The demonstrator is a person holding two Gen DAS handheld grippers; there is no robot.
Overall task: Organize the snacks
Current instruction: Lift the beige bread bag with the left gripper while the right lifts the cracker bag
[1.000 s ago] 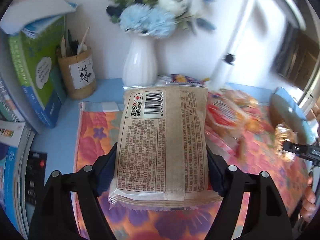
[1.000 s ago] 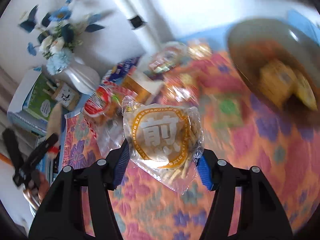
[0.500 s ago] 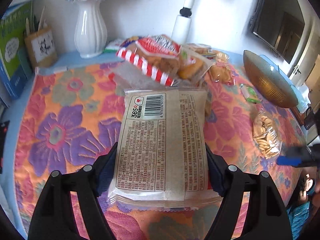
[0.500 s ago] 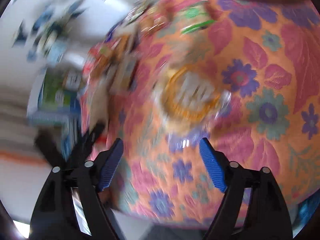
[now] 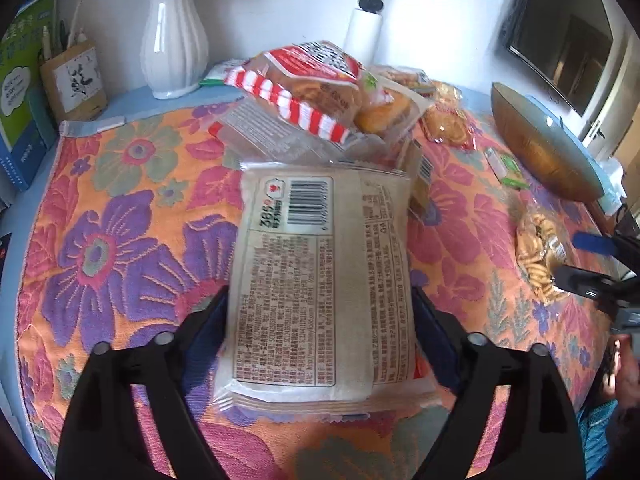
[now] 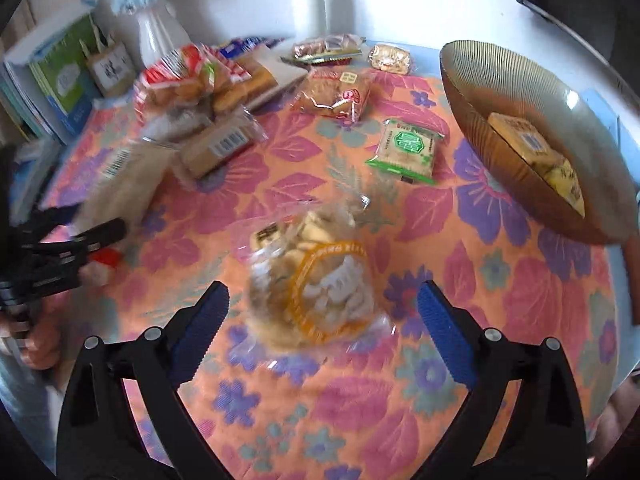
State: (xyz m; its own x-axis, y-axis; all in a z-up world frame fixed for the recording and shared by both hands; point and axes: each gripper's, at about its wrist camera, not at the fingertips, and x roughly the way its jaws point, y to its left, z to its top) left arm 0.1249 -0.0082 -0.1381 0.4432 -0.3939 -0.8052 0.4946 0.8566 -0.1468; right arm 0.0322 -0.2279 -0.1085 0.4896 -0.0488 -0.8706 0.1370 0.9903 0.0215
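My left gripper (image 5: 320,312) is shut on a beige snack packet (image 5: 324,280), barcode side up, held above the floral cloth. It also shows in the right wrist view (image 6: 120,184) at the left. My right gripper (image 6: 322,312) is open, its jaws wide on either side of a clear bag of crackers with an orange ring (image 6: 316,284) that lies on the cloth. The same bag shows in the left wrist view (image 5: 540,256) at the right. A brown ribbed bowl (image 6: 472,92) at the right holds a yellow packet (image 6: 536,152).
A pile of bread and snack packets (image 5: 308,84) lies at the back of the cloth. A green packet (image 6: 406,148) lies near the bowl. A white vase (image 5: 174,36), pen holder (image 5: 74,80) and books (image 5: 20,88) stand at the back left.
My right gripper has let go of the cracker bag, which now lies on the cloth between its open jaws. My left gripper has kept its hold on the beige packet and swung right.
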